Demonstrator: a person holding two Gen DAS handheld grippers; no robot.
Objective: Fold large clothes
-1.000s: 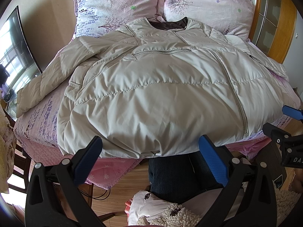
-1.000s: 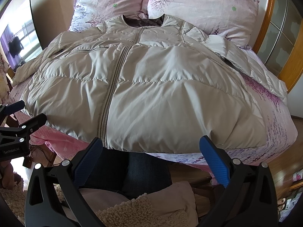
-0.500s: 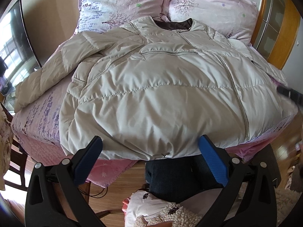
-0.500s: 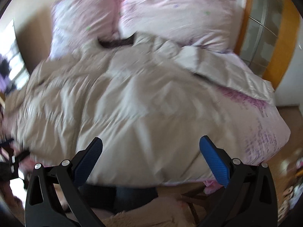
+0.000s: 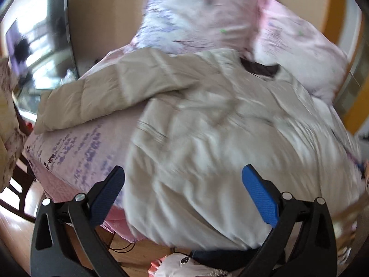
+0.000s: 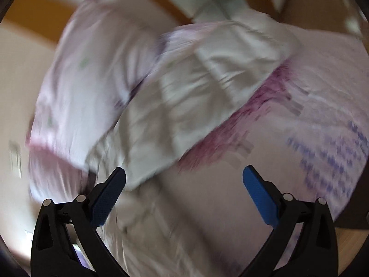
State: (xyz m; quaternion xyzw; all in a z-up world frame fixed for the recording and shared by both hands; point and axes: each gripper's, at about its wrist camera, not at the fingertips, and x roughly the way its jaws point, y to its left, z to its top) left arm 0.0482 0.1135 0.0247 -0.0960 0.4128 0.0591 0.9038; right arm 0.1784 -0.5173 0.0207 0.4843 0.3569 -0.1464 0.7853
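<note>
A beige padded jacket [image 5: 207, 124] is seen spread across a pink flowered bed [image 5: 76, 152], filling the centre and right of the blurred left wrist view, with one sleeve [image 5: 101, 97] stretched toward the middle left and the dark collar lining [image 5: 260, 68] lying against two pillows [image 5: 203, 16] at the top. The left gripper [image 5: 183, 198] is held spread wide at the lower centre over the jacket's hem, nothing being pinched. In the heavily blurred right wrist view, the other sleeve [image 6: 207, 92] is shown running diagonally through the centre, and the right gripper [image 6: 184, 198] is likewise spread apart and empty at the lower centre.
</note>
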